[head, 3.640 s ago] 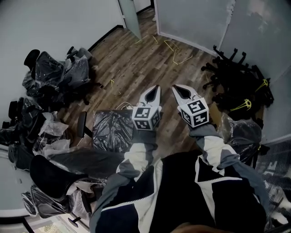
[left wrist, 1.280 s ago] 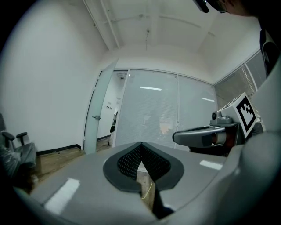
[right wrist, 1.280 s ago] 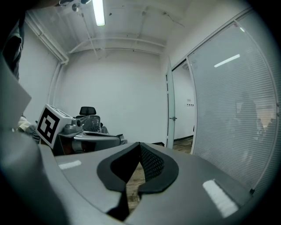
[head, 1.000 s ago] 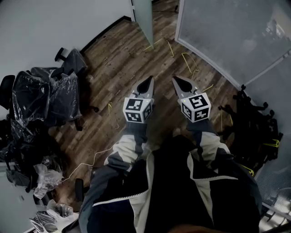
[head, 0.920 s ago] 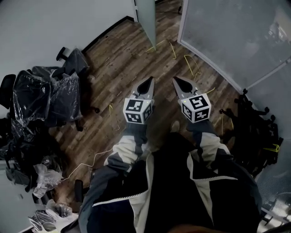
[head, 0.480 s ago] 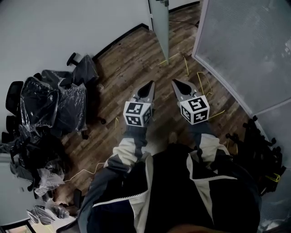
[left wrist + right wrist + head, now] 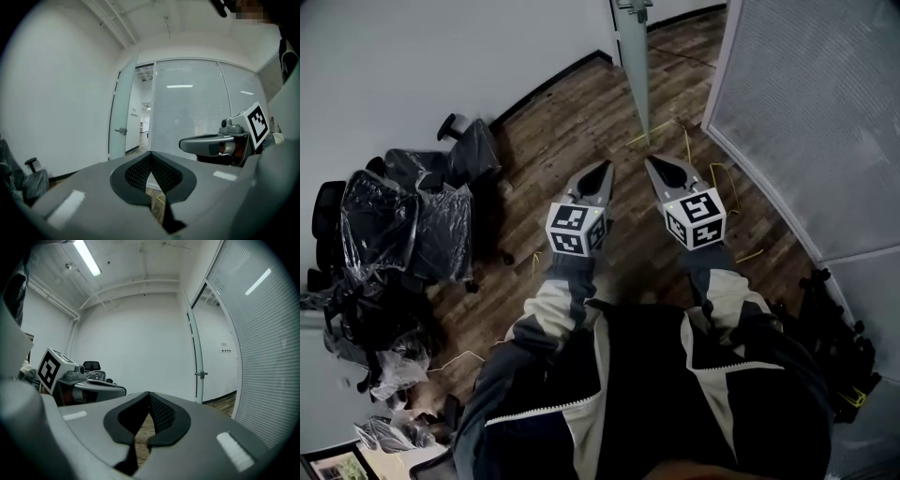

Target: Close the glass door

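The glass door (image 7: 635,66) stands open, edge-on ahead of me, its handle (image 7: 635,7) at the head view's top edge. In the left gripper view the frosted door (image 7: 123,117) and its lever handle (image 7: 121,131) are some way off, left of the doorway. In the right gripper view the door's edge (image 7: 197,357) and handle (image 7: 201,375) sit right of centre. My left gripper (image 7: 598,176) and right gripper (image 7: 659,171) are side by side above the wood floor, both shut with nothing in them and well short of the door.
A frosted glass wall (image 7: 806,112) runs along the right. Plastic-wrapped office chairs (image 7: 412,216) crowd the left wall. Yellow straps (image 7: 684,141) lie on the floor near the doorway. Black chair bases (image 7: 839,347) sit at the lower right.
The whole view has advanced toward the doorway: the door and glass wall are nearer, and the chairs have slid back. Both grippers stayed shut and side by side.
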The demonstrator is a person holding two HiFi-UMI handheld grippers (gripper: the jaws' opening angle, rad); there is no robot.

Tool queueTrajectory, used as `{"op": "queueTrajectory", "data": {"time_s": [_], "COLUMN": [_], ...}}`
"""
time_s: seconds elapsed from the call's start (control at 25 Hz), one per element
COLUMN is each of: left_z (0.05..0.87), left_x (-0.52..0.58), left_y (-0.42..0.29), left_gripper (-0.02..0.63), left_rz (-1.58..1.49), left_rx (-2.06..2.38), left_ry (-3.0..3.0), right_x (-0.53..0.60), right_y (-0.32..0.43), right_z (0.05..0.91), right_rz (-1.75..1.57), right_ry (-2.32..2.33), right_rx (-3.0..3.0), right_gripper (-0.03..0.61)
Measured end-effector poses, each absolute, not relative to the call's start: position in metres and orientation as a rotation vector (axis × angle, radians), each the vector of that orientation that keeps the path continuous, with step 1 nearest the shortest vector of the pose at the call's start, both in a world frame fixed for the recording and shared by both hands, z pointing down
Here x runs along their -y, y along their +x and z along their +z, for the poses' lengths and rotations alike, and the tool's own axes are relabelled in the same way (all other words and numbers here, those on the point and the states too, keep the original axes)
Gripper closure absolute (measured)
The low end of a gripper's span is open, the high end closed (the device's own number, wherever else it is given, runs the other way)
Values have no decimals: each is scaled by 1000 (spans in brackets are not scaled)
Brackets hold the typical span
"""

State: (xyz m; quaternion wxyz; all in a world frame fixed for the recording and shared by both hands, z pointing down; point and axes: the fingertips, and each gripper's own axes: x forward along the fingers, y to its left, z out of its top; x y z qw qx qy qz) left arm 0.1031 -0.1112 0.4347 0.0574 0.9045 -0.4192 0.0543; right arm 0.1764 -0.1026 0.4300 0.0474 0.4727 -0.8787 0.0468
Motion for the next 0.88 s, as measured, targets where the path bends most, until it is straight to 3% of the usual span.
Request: {"op": "queueTrajectory", "data": {"time_s": [0.88], "left_z": [416], "left_x": [382], "left_y": [39], "left_gripper": [609], "left_rz": [66], "left_rx": [1109], "left_ry": [2869], "right_x": [353], "right_y": [116], "right_z": [422], "right_rz": [101], "right_ry": [1664], "right_rx": [2524], "right_gripper": [574]}}
